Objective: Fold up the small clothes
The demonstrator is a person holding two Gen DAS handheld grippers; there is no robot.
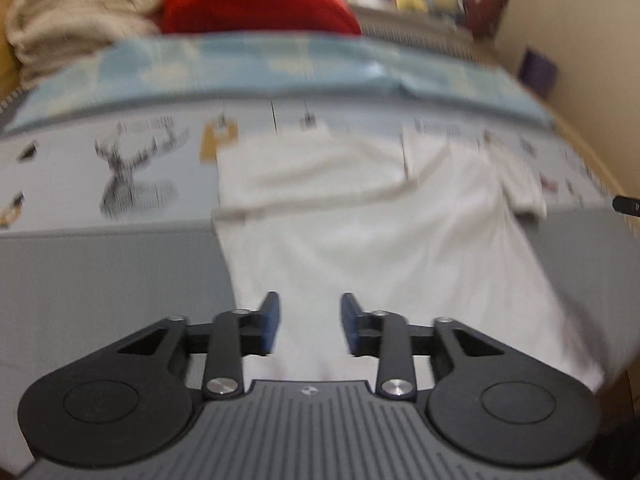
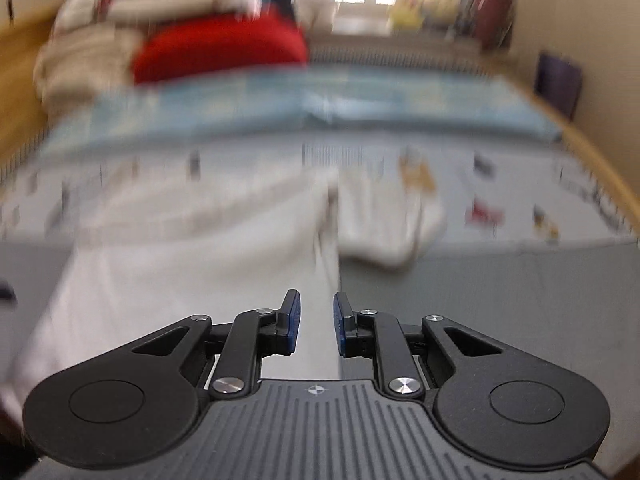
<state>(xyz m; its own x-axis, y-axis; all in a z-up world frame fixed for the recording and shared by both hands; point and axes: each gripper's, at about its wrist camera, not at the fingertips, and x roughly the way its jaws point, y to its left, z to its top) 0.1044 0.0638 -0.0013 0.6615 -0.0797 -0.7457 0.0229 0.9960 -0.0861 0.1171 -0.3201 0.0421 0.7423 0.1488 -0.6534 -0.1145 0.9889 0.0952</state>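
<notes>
A white garment [image 1: 360,220] lies flat on the bed, its far part folded over with a sleeve out at the right. My left gripper [image 1: 309,320] hovers above the garment's near end, open, with nothing between its blue pads. In the right wrist view the same white garment [image 2: 192,248] spreads to the left, and its crumpled sleeve [image 2: 388,224] lies ahead. My right gripper [image 2: 316,322] hangs open over the garment's right edge, where white cloth meets the grey sheet; its jaws are empty. Both views are blurred by motion.
The bed has a grey sheet [image 1: 100,280] and a printed cover [image 1: 120,160] with a light blue band [image 1: 260,68] behind it. A red cushion [image 1: 256,4] and beige folded textiles [image 1: 80,8] sit at the far left. A wall [image 1: 580,40] runs along the right.
</notes>
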